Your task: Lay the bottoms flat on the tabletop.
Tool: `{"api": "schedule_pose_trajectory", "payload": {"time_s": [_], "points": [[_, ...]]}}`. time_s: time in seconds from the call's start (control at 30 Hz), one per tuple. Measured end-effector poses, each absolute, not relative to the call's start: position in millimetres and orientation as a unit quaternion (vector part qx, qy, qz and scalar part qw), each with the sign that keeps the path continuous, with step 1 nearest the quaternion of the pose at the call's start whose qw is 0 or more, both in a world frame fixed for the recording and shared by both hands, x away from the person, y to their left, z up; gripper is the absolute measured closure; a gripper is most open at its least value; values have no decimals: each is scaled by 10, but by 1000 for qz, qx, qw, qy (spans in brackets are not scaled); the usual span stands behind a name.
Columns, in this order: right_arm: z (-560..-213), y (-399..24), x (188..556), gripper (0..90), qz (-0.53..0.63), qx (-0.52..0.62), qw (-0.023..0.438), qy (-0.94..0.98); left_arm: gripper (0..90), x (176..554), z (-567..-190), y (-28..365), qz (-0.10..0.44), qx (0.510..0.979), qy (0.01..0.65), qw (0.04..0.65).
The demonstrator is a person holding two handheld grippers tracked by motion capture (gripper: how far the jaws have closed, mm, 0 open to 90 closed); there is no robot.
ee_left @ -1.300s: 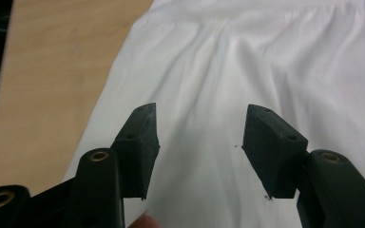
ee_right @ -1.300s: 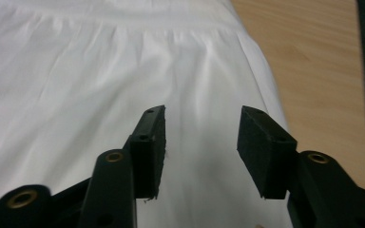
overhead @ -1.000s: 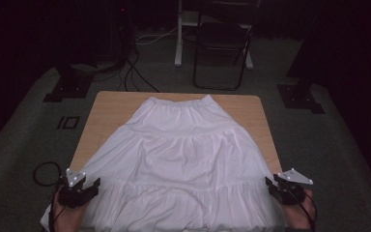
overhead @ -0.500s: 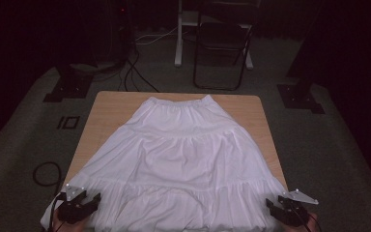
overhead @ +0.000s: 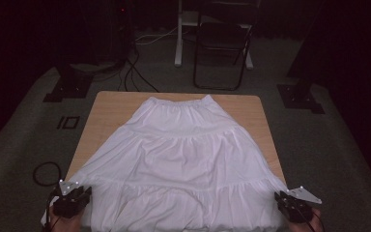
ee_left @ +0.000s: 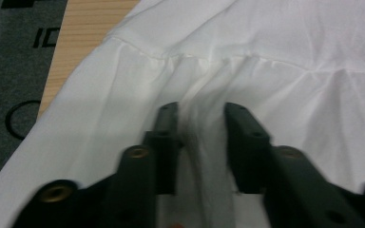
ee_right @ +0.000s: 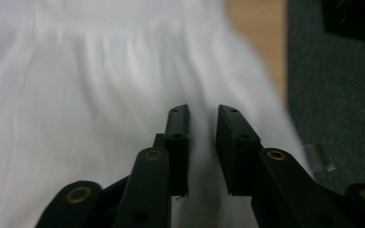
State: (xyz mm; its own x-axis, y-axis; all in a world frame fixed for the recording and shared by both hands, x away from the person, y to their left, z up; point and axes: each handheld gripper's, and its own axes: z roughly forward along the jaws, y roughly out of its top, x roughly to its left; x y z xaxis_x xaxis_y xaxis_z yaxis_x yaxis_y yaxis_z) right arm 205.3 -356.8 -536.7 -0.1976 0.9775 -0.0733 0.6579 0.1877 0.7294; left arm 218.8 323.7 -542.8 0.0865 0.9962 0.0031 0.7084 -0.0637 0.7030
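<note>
We've got the skirt (overhead: 183, 164) spread flat on the table (overhead: 107, 113), left claw (ee_left: 197, 128) and right claw (ee_right: 202, 130) just closing on pinched-up hem folds at the near corners, but those bites look thin, so any uneven pull probably slips one corner free.

Soft, matt white cloth skirt (overhead: 181, 159), gathered and finely creased; pale smooth wood counter (overhead: 111, 108); matt black plastic tools, brass-coloured rivets.

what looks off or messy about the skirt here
Little stands out. The white skirt lies flat and centred on the table, waistband at the far end. Only its hem overhangs the near edge, and fabric bunches into a ridge between the left gripper's jaws.
</note>
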Motion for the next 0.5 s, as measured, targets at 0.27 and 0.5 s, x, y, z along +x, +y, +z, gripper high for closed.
{"api": "schedule_pose_trajectory", "payload": {"time_s": [0.27, 0.5], "points": [[-5457, -3658, 2272, 593, 271, 601, 276, 699, 785, 2210, -5427, 3239, 258, 684, 623, 279], [-5395, -3771, 2347, 882, 243, 613, 302, 688, 789, 2235, -5431, 3260, 265, 680, 626, 276]]}}
